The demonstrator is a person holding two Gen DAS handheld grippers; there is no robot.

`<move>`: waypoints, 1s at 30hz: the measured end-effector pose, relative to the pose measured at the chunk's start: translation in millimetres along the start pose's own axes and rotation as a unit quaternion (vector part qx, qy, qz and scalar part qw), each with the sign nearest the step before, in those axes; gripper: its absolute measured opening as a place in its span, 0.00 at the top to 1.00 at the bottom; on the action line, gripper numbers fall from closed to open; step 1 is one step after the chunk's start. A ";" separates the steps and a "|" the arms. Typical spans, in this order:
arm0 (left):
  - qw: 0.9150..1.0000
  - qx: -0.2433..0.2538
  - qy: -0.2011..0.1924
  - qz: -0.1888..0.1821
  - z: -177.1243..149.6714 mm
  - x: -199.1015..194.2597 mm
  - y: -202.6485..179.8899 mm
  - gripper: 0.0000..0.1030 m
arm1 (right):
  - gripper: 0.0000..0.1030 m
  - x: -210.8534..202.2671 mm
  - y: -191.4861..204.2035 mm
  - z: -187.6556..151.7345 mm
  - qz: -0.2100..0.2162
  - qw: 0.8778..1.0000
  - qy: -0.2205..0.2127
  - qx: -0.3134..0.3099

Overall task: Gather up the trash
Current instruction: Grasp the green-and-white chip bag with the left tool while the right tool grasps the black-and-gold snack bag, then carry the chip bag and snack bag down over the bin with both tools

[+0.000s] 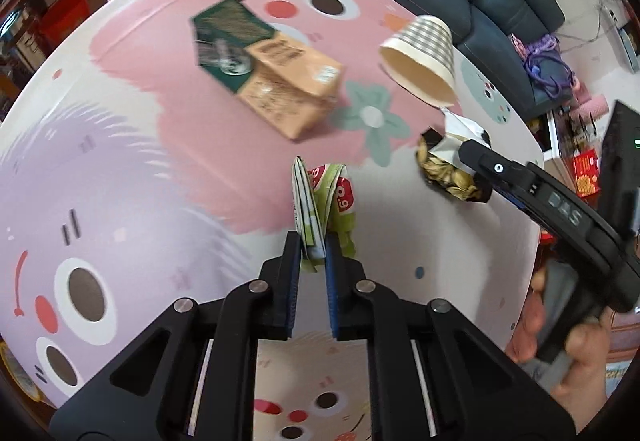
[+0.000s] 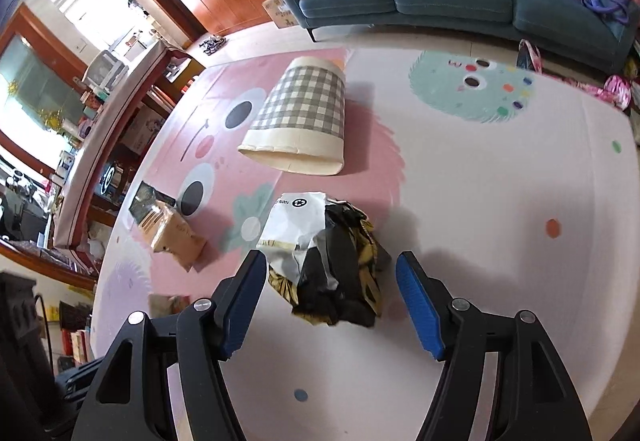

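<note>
Trash remains scattered on the play mat (image 2: 480,201). Our left hand-held gripper (image 1: 312,245) pinches a green wrapper (image 1: 324,197); our right hand-held gripper (image 2: 332,277) gapes wide around the crumpled black bag (image 2: 336,265), not yet gripping. The paper box (image 1: 292,89) and checked bin (image 2: 304,113) lie untouched.

Legible markings:
- Green-and-red wrapper (image 1: 326,201), clamped between the left gripper (image 1: 313,253) fingers: red patch with white "9.9", seen inverted.
- Right gripper (image 1: 476,157) body: "DAS".
- Black-and-white crumpled bag (image 2: 328,257), between the right gripper's spread fingers: "100%" beside a circled star.
</note>
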State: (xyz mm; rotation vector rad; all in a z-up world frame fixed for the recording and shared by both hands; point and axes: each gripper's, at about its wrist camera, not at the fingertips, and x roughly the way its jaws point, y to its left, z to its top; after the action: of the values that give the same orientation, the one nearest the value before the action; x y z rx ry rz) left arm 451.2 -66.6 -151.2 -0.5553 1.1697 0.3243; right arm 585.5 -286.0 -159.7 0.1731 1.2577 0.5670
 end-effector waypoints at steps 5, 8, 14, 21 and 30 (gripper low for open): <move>1.000 0.009 -0.013 0.007 -7.7 -22.7 26.0 0.91 | 0.57 6.1 13.5 -9.6 0.007 1.000 0.005 -0.020; 1.000 0.021 -0.019 0.014 -12.5 -32.6 31.9 0.91 | 0.58 -1.1 28.4 -24.8 0.016 0.999 0.004 -0.031; 0.998 0.050 -0.033 0.022 -33.4 -71.3 61.1 0.91 | 0.58 -21.8 53.1 -60.9 0.028 0.999 0.003 -0.026; 0.996 0.074 -0.043 0.024 -61.2 -117.9 95.2 0.91 | 0.58 -52.9 81.9 -113.7 0.029 1.000 0.006 -0.009; 0.992 0.110 -0.060 0.022 -101.4 -167.0 148.9 0.91 | 0.58 -88.1 142.4 -194.4 0.011 1.000 0.007 -0.004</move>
State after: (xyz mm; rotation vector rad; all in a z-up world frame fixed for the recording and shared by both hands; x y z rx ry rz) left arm 234.7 5.5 -60.2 -0.3133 1.0867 0.2585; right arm 343.5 -243.4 -85.8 0.1766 1.2688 0.5934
